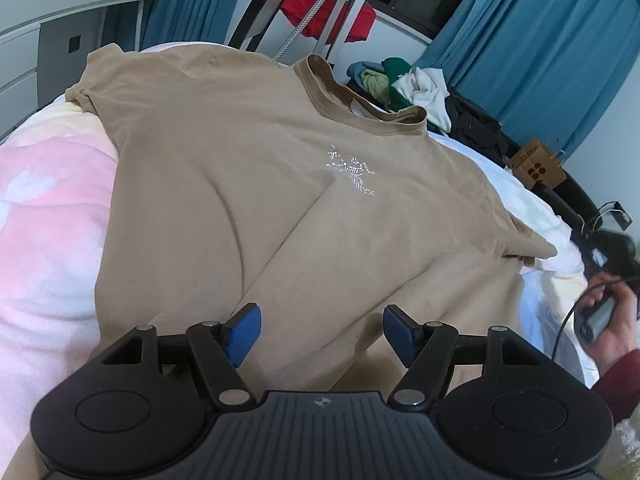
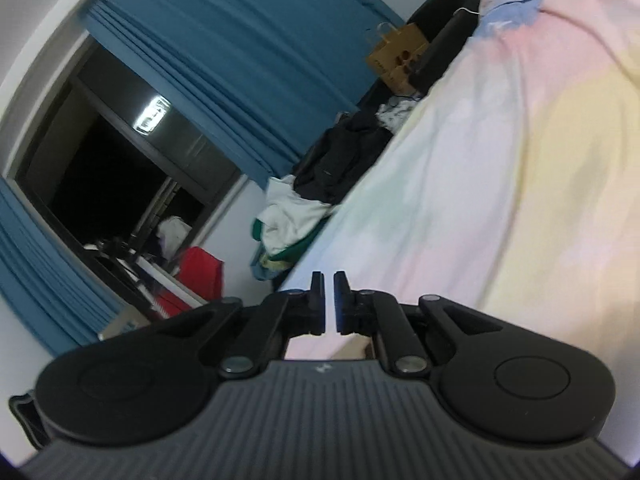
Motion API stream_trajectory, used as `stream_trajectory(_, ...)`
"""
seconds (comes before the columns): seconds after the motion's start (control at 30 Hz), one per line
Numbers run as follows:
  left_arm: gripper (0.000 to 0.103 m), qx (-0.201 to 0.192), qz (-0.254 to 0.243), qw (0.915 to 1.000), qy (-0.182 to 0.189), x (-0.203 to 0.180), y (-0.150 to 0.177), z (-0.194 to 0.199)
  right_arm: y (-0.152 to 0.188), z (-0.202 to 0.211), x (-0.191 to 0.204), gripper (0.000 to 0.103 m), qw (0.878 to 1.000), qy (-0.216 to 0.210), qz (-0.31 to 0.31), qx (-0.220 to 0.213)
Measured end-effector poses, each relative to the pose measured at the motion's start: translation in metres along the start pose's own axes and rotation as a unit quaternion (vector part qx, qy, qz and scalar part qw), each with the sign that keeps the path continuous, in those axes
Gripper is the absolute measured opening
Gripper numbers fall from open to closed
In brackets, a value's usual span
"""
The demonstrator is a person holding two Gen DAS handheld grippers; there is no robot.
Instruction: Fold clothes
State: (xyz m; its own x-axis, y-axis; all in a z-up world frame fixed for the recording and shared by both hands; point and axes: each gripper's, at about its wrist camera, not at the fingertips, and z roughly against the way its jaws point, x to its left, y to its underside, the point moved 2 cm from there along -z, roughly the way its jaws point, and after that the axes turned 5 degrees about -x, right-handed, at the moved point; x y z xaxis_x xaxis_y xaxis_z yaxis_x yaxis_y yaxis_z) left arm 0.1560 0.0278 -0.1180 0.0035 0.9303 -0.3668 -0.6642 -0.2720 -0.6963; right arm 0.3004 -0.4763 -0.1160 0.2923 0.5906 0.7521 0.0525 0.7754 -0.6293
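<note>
A tan T-shirt (image 1: 248, 168) with a small white chest logo (image 1: 352, 170) lies front up on the bed, collar at the far end, with a diagonal crease across its lower half. My left gripper (image 1: 322, 316) hovers over the near hem; it is open, its blue pads (image 1: 244, 334) wide apart with nothing between them. My right gripper (image 2: 329, 280) is tilted and off to the shirt's right over the pastel bedcover (image 2: 520, 160), its fingers almost together and holding nothing. The shirt does not show in the right wrist view.
A person's hand (image 1: 612, 320) in a dark red sleeve holds the other tool at the bed's right edge. A pile of clothes (image 1: 416, 88) lies beyond the collar. A brown paper bag (image 1: 538, 168), blue curtains (image 1: 540, 40) and white drawers (image 1: 24, 56) surround the bed.
</note>
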Motion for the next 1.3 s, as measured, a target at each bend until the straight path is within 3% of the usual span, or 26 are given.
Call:
stream_trajectory(0.13, 0.070, 0.001, 0.007, 1.0000, 0.007, 0.001, -0.001, 0.003, 0.008, 0.014, -0.013, 0.009, 0.998, 0.019, 0.043, 0.038)
stream_trajectory(0.23, 0.070, 0.004, 0.007, 0.9999, 0.012, 0.000, 0.000, 0.005, 0.022, 0.016, -0.001, 0.010, 0.989, 0.014, 0.115, 0.088)
stream_trajectory(0.3, 0.070, 0.005, 0.007, 0.9999, 0.014, -0.001, 0.001, 0.007, 0.036, 0.016, 0.015, 0.014, 0.976, -0.001, 0.187, 0.115)
stream_trajectory(0.4, 0.070, 0.006, 0.012, 0.9997, 0.018, 0.000, 0.002, 0.008, 0.056, 0.010, 0.033, 0.041, 0.953, -0.005, 0.274, 0.132)
stream_trajectory(0.53, 0.070, 0.008, 0.020, 0.9996, 0.020, 0.001, 0.001, 0.007, 0.075, -0.002, 0.046, 0.043, 0.926, 0.011, 0.353, 0.134)
stream_trajectory(0.63, 0.070, 0.012, 0.024, 0.9994, 0.020, 0.002, 0.001, 0.004, 0.081, -0.012, 0.047, 0.043, 0.917, 0.009, 0.380, 0.123)
stream_trajectory(0.87, 0.070, 0.020, 0.035, 0.9990, 0.021, 0.004, -0.001, -0.004, 0.077, -0.032, 0.047, 0.042, 0.925, -0.008, 0.364, 0.112)
stream_trajectory(0.93, 0.070, 0.020, 0.038, 0.9988, 0.021, 0.004, -0.001, -0.004, 0.077, -0.028, 0.047, 0.015, 0.928, -0.016, 0.353, 0.115)
stream_trajectory(1.0, 0.070, 0.020, 0.041, 0.9987, 0.023, 0.003, -0.002, -0.004, 0.075, -0.022, 0.046, 0.011, 0.933, -0.019, 0.338, 0.122)
stream_trajectory(1.3, 0.070, 0.020, 0.056, 0.9974, 0.042, 0.006, -0.001, 0.007, 0.044, 0.038, 0.049, 0.009, 0.961, 0.019, 0.248, 0.124)
